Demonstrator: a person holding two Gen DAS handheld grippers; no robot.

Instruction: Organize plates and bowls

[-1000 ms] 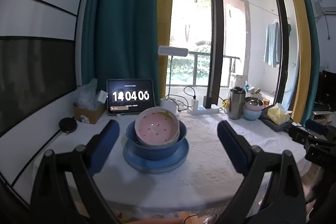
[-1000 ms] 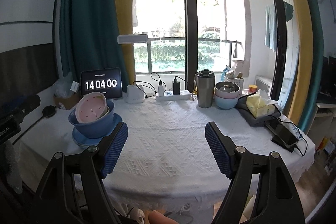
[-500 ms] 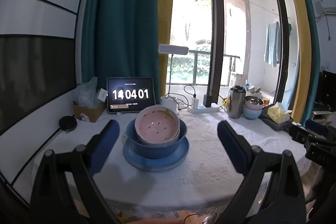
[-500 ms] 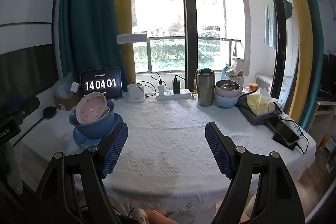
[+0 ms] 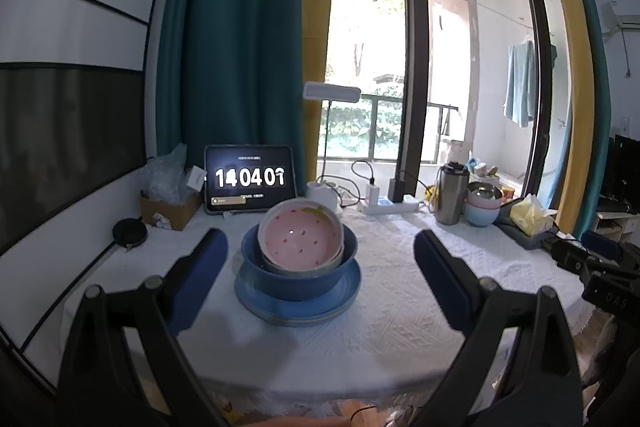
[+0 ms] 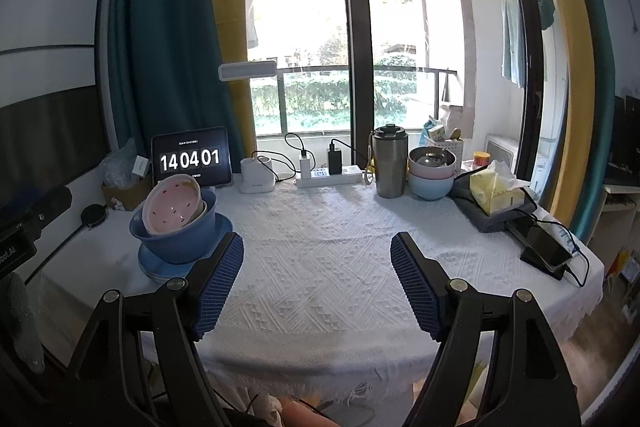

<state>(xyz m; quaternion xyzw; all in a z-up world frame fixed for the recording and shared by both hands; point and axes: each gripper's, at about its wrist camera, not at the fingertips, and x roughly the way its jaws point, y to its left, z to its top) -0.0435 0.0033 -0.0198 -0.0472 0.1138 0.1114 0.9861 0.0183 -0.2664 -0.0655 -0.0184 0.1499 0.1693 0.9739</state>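
white tablecloth (image 5: 384, 311), one blue plate (image 5: 297, 301), four bowls, two hand-held grippers

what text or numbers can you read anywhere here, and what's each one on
"14 04 01": clock digits on the tablet screen.
Small line above the digits, and the bar below them in the left wrist view: too small to read.
"DAS": partly legible on the black device at the right edge.
Print on the yellow tissue pack: too blurred.

Lived-in home: curtains (image 6: 168, 39), balcony laundry (image 5: 520, 83), cloth-covered table (image 6: 320, 251).
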